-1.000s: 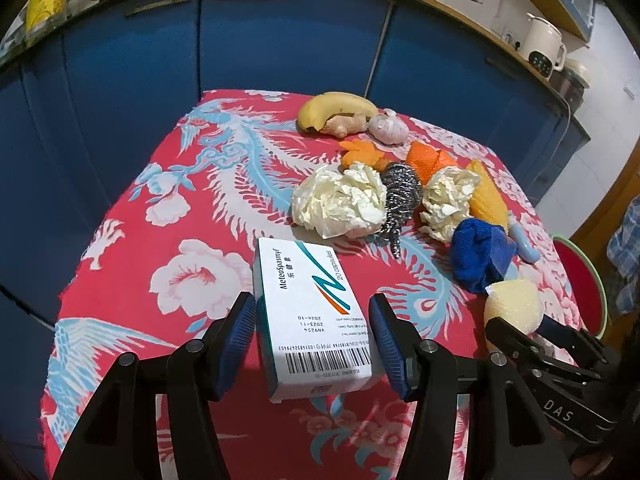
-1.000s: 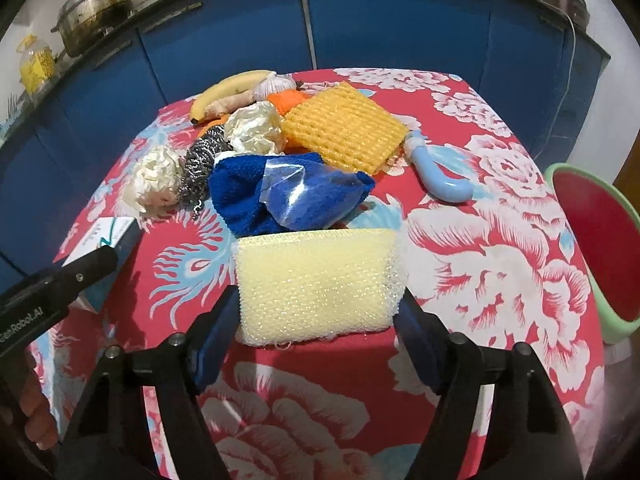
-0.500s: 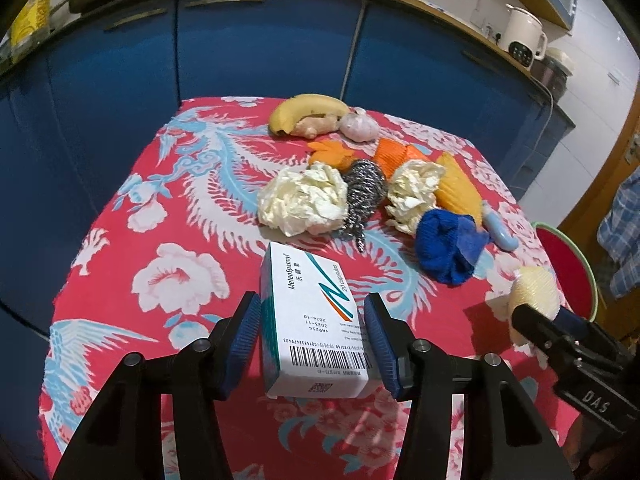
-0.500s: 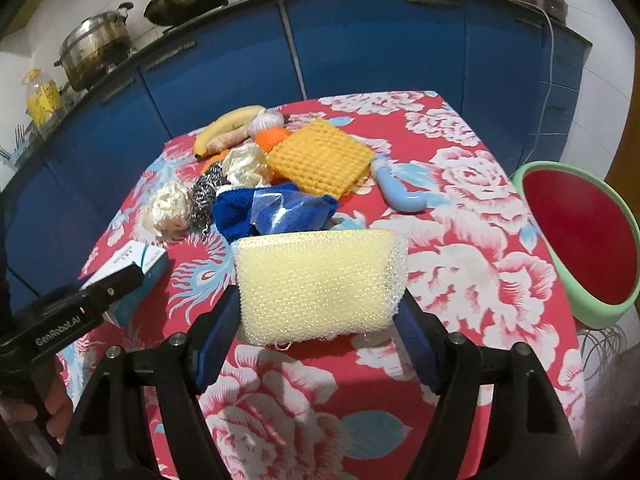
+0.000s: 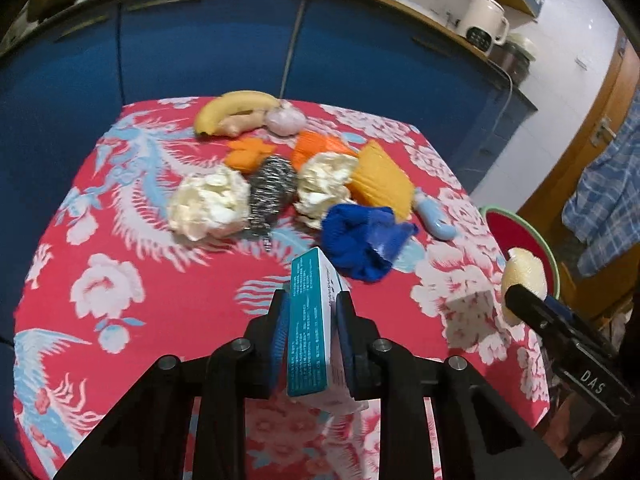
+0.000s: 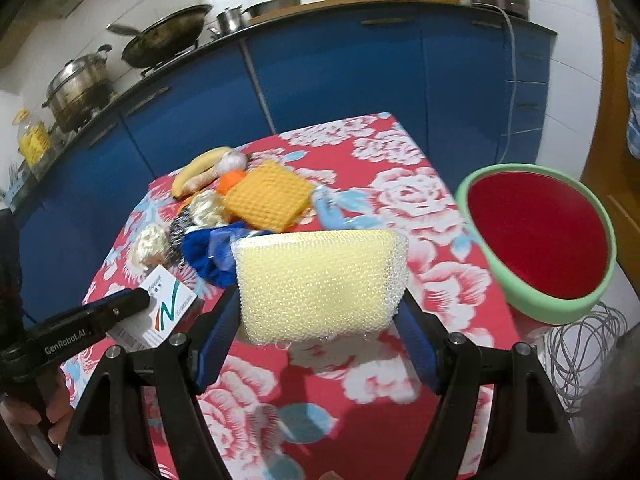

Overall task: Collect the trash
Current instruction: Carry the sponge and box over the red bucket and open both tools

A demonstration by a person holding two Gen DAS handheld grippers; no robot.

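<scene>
Left gripper: the left gripper (image 5: pixel 314 338) is at the lower centre of the left wrist view. Its blue pads are narrow and press on both faces of a medicine box (image 5: pixel 311 328).
Medicine box: it stands on edge between the pads, with the teal side facing the camera, and is lifted above the tablecloth (image 5: pixel 160 300). In the right wrist view the same box (image 6: pixel 166 312) shows at the lower left with its white face and a red and teal stripe.
Right gripper: the right gripper (image 6: pixel 320 320) is at the lower centre of its own view. Its jaws are wide apart and hold a yellow mesh sponge (image 6: pixel 320 284) by its two ends.
Sponge: it is in the air above the red flowered cloth, to the left of the bin in the picture.
Bin: a round bin (image 6: pixel 560 308) with a green rim and a red inside is at the right, beside the table edge.
Pile on the table: at the upper centre of the left wrist view lie a banana (image 5: pixel 234 110), a steel scourer (image 5: pixel 272 188), two crumpled paper balls (image 5: pixel 210 204), a blue cloth (image 5: pixel 360 240) and an orange waffle sponge (image 5: pixel 382 184), close together, some of them touching.
Background: blue cabinets (image 5: pixel 200 40) fill the top of the frame.
</scene>
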